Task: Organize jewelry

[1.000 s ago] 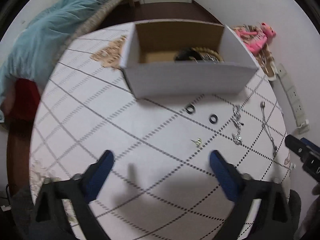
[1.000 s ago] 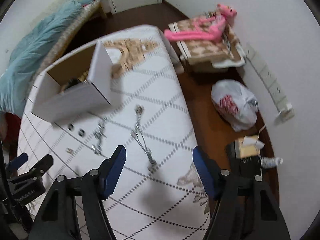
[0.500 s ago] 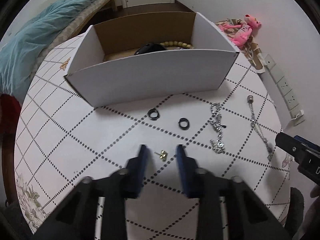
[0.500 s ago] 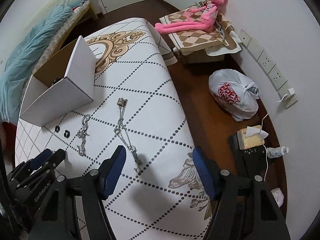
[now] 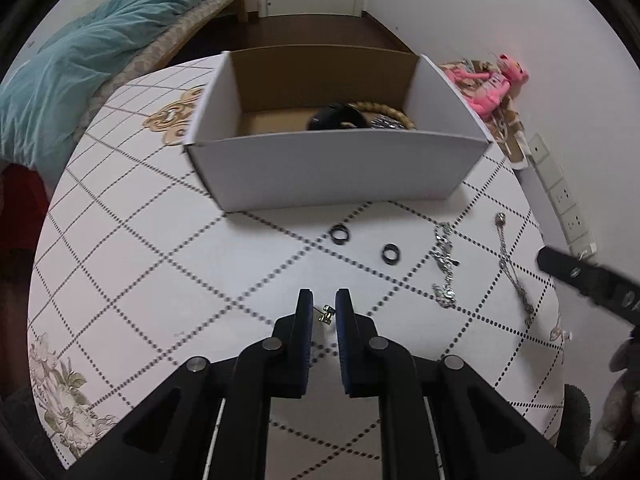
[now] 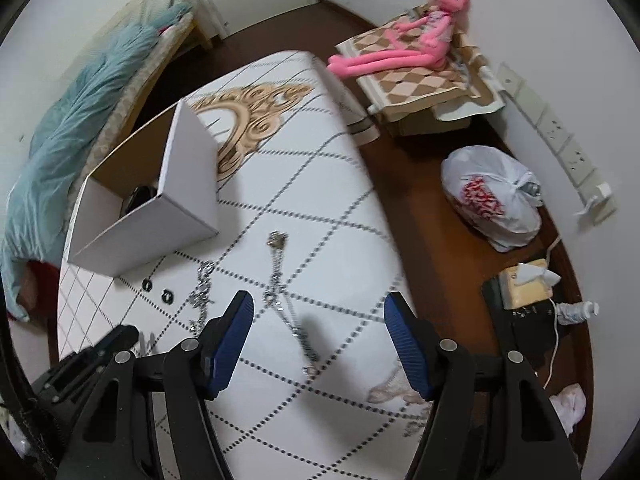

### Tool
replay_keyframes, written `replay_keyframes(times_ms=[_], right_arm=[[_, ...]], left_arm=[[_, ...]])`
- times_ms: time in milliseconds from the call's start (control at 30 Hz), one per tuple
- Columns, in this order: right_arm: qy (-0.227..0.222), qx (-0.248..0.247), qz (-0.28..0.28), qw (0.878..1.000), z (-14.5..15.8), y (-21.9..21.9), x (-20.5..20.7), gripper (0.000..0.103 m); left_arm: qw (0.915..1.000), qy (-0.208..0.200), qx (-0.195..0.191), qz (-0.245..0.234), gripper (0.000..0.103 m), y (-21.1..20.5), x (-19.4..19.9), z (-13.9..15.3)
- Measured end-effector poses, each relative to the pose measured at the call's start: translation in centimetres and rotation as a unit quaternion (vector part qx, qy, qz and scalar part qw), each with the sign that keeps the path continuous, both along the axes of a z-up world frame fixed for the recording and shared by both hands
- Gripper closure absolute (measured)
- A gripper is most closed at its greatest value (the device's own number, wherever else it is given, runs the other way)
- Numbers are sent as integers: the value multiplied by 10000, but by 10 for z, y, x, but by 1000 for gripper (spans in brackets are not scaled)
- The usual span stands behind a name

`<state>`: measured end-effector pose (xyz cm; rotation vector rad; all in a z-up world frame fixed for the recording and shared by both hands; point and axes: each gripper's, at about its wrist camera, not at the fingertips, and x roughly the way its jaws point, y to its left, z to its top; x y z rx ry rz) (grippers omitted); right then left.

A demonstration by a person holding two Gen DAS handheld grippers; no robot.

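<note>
the left wrist view looks forward and down from low over the table (image 5: 132, 280), close to its near edge, squarely facing the white box (image 5: 336, 172). the right wrist view sits higher at the table's right side, angled left across it and taking in the floor (image 6: 432, 216). both share the box (image 6: 148, 232), the two black rings (image 5: 364, 244) and the chains (image 6: 280, 296).

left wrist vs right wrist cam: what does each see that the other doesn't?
Left wrist only: the small gold earring between the nearly closed jaws of the left gripper, and the beaded bracelet inside the box.

Right wrist only: the right gripper with jaws wide open above the table, plus a white plastic bag and tissue box on the floor.

Both: the white box, two black rings, two silver chains, and the pink plush toy.
</note>
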<state>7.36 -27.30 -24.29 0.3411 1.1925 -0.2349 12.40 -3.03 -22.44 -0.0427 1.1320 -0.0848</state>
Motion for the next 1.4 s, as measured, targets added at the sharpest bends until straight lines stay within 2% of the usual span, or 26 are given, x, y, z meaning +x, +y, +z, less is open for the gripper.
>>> replay_keyframes(times_ms=[133, 200, 233, 267, 300, 333, 467, 567, 767, 833, 933, 1000, 1033, 1067, 1167, 1233, 1300, 1400], right_arm=[[256, -401, 445, 9979, -19, 24, 10, 35], [273, -852, 655, 9938, -25, 38, 12, 49], [277, -1108, 742, 9907, -26, 44, 12, 63], [191, -1068, 819, 9907, -25, 47, 12, 84], [170, -1046, 836, 9908, -25, 49, 12, 98], [155, -963, 822, 9918, -24, 48, 11, 103], [54, -358, 547, 9978, -20, 33, 6, 103], [-213, 54, 264, 9994, -5, 22, -4, 103], [-665, 137, 313, 9972, 39, 22, -9, 103], [-589, 151, 370, 9975, 38, 17, 3, 103], [-163, 123, 356, 9992, 17, 9, 28, 101], [-88, 63, 397, 9992, 6, 8, 38, 91], [-55, 18, 420, 9991, 0, 8, 42, 79], [-15, -29, 465, 9989, -5, 10, 47, 72], [159, -233, 574, 9980, -21, 16, 57, 72], [71, -421, 650, 9970, -23, 23, 58, 72], [24, -604, 662, 9960, -24, 28, 58, 92], [-83, -403, 623, 9972, -20, 28, 53, 92]], left_arm=[[10000, -8, 44, 54, 94, 5, -1, 1], [10000, 6, 34, 63, 94, 7, -1, 1], [10000, 6, 29, 67, 94, 7, -1, 0], [10000, 16, 20, 66, 94, 6, -1, 0], [10000, 32, 3, 71, 94, 6, 0, -1], [10000, 45, -10, 79, 94, 7, 0, -1], [9999, 40, -69, 85, 94, 8, -1, 1], [9999, -14, -137, 84, 94, 10, -2, 8], [9995, -185, -271, 20, 94, 9, -3, 28], [9994, -209, -291, -1, 94, 8, -1, 30], [9995, -182, -269, -7, 94, 6, 6, 26], [9996, -136, -231, -8, 94, 4, 12, 21], [9997, -112, -207, -15, 94, 4, 16, 19], [9998, -94, -185, -15, 94, 4, 20, 17], [9999, -54, -137, -8, 94, 4, 28, 14], [9999, -47, -116, 0, 94, 5, 31, 13], [9999, -44, -116, 6, 94, 6, 32, 13], [9998, -64, -161, 10, 94, 8, 30, 18]])
